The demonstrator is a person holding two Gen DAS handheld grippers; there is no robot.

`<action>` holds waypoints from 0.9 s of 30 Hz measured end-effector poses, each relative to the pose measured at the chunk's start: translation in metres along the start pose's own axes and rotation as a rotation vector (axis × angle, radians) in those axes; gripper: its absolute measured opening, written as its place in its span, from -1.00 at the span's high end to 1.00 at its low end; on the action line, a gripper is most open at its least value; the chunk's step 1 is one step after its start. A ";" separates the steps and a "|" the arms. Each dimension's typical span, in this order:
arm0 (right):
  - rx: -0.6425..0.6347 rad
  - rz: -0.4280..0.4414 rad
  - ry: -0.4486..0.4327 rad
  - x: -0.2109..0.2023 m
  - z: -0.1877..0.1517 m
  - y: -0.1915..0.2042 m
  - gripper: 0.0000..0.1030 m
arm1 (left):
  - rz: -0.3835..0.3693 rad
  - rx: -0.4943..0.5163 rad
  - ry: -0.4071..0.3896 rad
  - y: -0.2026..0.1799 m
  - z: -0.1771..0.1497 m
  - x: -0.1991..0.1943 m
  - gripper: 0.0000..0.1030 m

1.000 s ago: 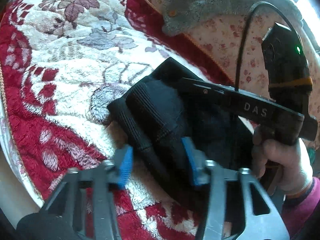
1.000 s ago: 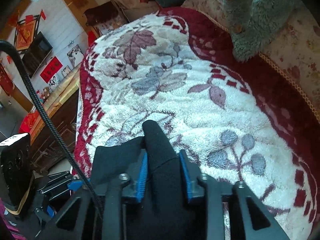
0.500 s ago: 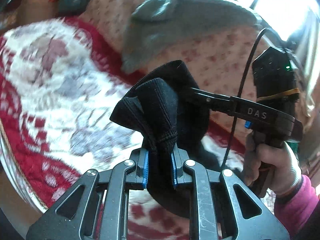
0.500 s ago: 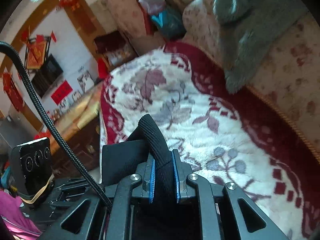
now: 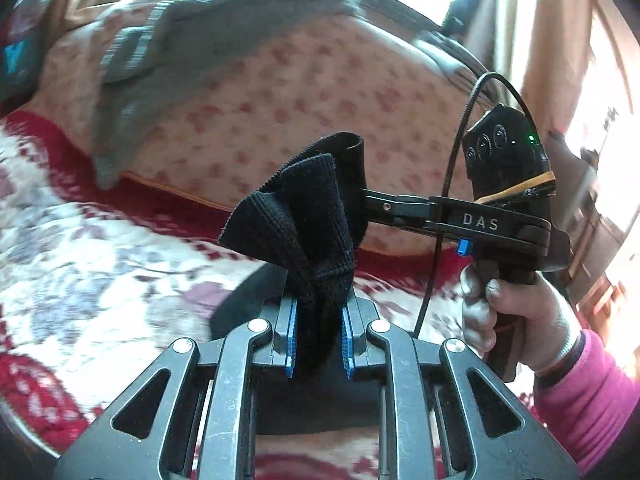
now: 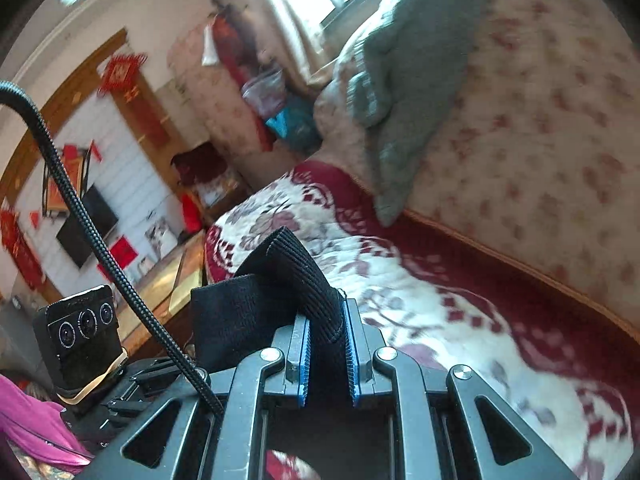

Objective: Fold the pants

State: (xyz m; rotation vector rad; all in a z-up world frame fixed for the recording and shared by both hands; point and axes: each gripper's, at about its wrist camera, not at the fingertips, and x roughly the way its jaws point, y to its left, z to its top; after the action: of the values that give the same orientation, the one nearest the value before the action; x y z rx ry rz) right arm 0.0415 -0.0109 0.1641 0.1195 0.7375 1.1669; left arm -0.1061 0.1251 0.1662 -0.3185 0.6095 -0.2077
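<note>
I see the sofa seat [image 6: 460, 264] beyond my fingers [image 6: 303, 356], covered directly by a red-and-white floral blanket [image 6: 432, 320].

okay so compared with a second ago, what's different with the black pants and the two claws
The left claw closed on the black pants, where a second ago its pads stood open around them. The right claw tightened its grip. Both lifted the pants up off the floral blanket, which now sits lower in both views. The grey garment on the sofa back hasn't moved.

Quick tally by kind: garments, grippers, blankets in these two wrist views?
Garments: 2, black pants and grey garment draped on the sofa back.
Grippers: 2, left gripper and right gripper.
Blankets: 1, red-and-white floral blanket.
Total: 5
</note>
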 end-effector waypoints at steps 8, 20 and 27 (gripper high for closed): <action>0.171 -0.110 -0.043 -0.081 -0.079 -0.061 0.72 | -0.076 0.101 0.139 -0.070 -0.039 0.062 0.68; 0.394 -0.282 -0.042 -0.123 -0.175 -0.130 0.60 | -0.050 0.147 0.271 -0.094 -0.081 0.108 0.67; 0.431 -0.361 -0.113 -0.157 -0.175 -0.119 0.50 | -0.097 0.117 0.276 -0.094 -0.079 0.090 0.27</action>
State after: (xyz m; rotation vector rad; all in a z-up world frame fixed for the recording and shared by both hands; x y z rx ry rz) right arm 0.0037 -0.2450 0.0497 0.3930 0.8605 0.6416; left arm -0.0895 -0.0063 0.0913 -0.2073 0.8516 -0.3830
